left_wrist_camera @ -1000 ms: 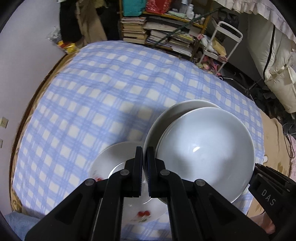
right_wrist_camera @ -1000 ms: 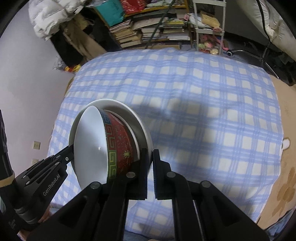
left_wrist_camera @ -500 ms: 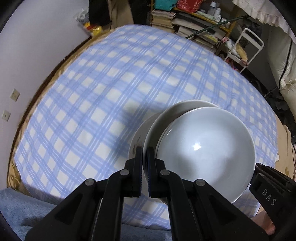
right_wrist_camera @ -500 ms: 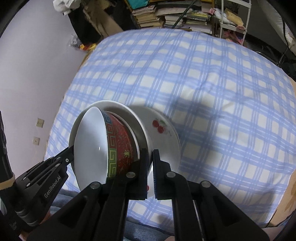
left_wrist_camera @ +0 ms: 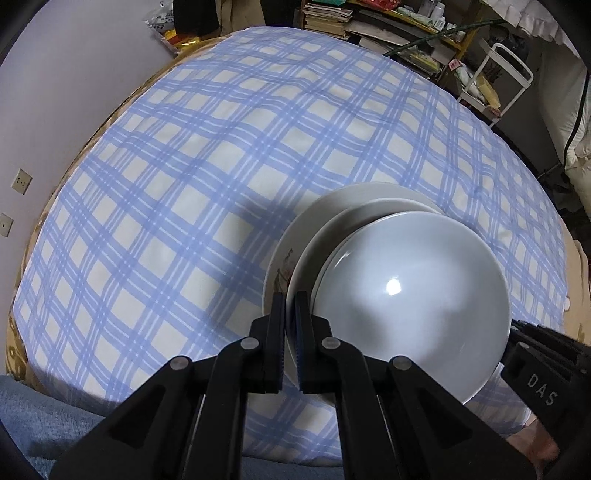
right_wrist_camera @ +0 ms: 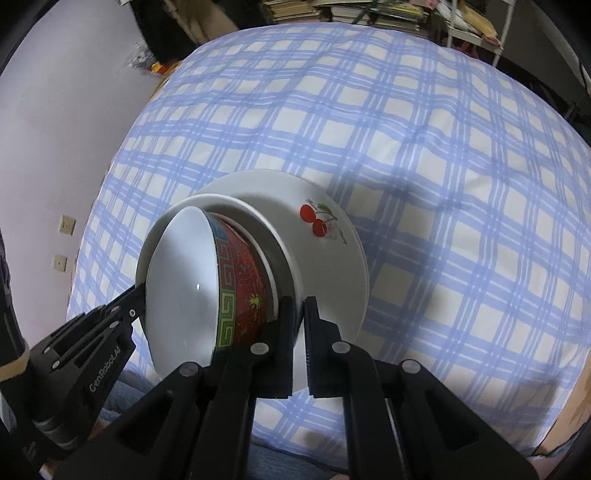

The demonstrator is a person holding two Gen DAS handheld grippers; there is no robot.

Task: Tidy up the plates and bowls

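Both grippers hold one white plate point(left_wrist_camera: 314, 254) point(right_wrist_camera: 236, 206) by opposite rims, with a red patterned bowl point(right_wrist_camera: 240, 280) with a white inside point(left_wrist_camera: 413, 302) sitting on it. My left gripper point(left_wrist_camera: 290, 301) is shut on the plate's left rim. My right gripper point(right_wrist_camera: 300, 306) is shut on its right rim. Under them a cherry-print plate point(right_wrist_camera: 325, 236) point(left_wrist_camera: 284, 254) lies on the blue checked cloth point(left_wrist_camera: 207, 155). The held plate hovers just over it; contact cannot be told.
The cloth-covered table point(right_wrist_camera: 443, 147) stretches away behind the dishes. A lilac wall point(left_wrist_camera: 55, 74) is on the left. Book shelves point(left_wrist_camera: 388, 22) and a white rack point(left_wrist_camera: 498, 74) stand beyond the far edge.
Both grippers carried the plate and bowl over the cherry plate and lowered them. The cherry plate moved from the left of the held stack to directly beneath it.
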